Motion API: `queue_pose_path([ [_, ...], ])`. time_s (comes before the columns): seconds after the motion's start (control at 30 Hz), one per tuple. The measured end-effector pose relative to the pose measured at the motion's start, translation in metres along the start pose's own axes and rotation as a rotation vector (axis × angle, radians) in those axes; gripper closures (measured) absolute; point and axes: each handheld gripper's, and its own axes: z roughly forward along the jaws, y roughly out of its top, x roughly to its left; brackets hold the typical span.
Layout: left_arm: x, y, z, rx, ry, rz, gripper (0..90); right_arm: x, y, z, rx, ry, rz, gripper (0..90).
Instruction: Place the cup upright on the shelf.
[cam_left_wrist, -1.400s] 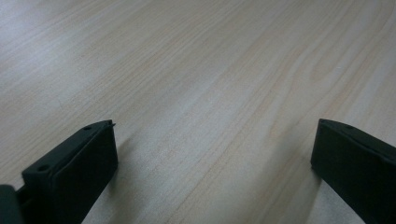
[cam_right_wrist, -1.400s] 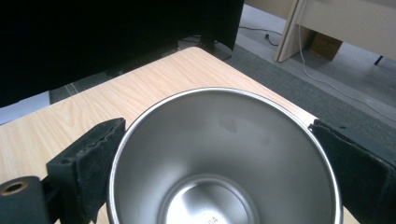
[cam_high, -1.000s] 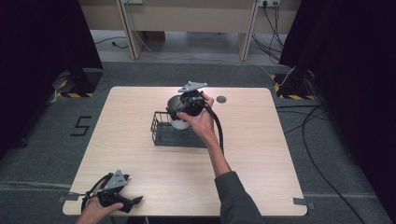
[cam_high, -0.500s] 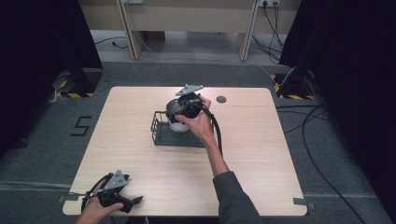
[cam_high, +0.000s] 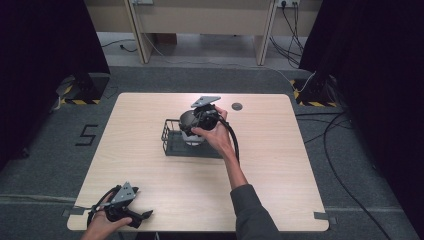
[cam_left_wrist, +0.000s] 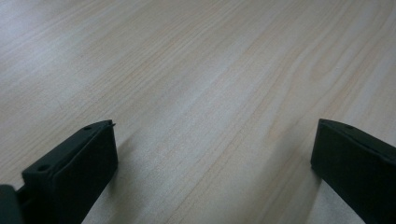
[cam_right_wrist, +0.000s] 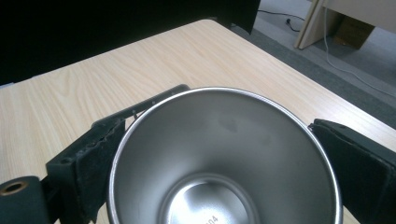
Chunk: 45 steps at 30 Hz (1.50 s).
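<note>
right gripper (cam_right_wrist: 219, 154) clamps empty steel cup (cam_right_wrist: 224, 158) over wire rack (cam_high: 172, 137); left gripper (cam_left_wrist: 212, 154) open

Steel cup (cam_right_wrist: 224, 158) btm cut off; rack (cam_high: 172, 142) prob. partly hidden.

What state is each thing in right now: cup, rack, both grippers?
Steel cup: upright, empty, mouth open to the right gripper view, clamped between the jaws, over the rack.
Wire rack: standing on the table, near its middle.
Right gripper: shut on the cup, jaws wide apart around it.
Left gripper: open, nothing between its jaws, low over bare table at the near left corner.
</note>
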Motion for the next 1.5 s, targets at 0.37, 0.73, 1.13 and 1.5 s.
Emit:
queue_pose_path([
  [0.37,0.000,0.000,0.000,-0.001,0.000,-0.001,0.0,-0.005,-0.014,0.003,-0.005,0.023,0.012,6.2],
  [0.73,0.000,0.000,0.000,-0.001,0.000,-0.001,0.0,-0.002,-0.016,0.004,-0.030,-0.001,0.002,5.8],
  [1.13,0.000,0.000,0.000,-0.001,0.001,0.000,0.0,0.006,-0.007,-0.003,-0.073,-0.050,-0.014,11.4],
  [1.5,0.000,0.000,0.000,-0.001,0.000,0.000,0.0,0.014,0.000,-0.029,-0.152,-0.055,-0.002,15.0],
])
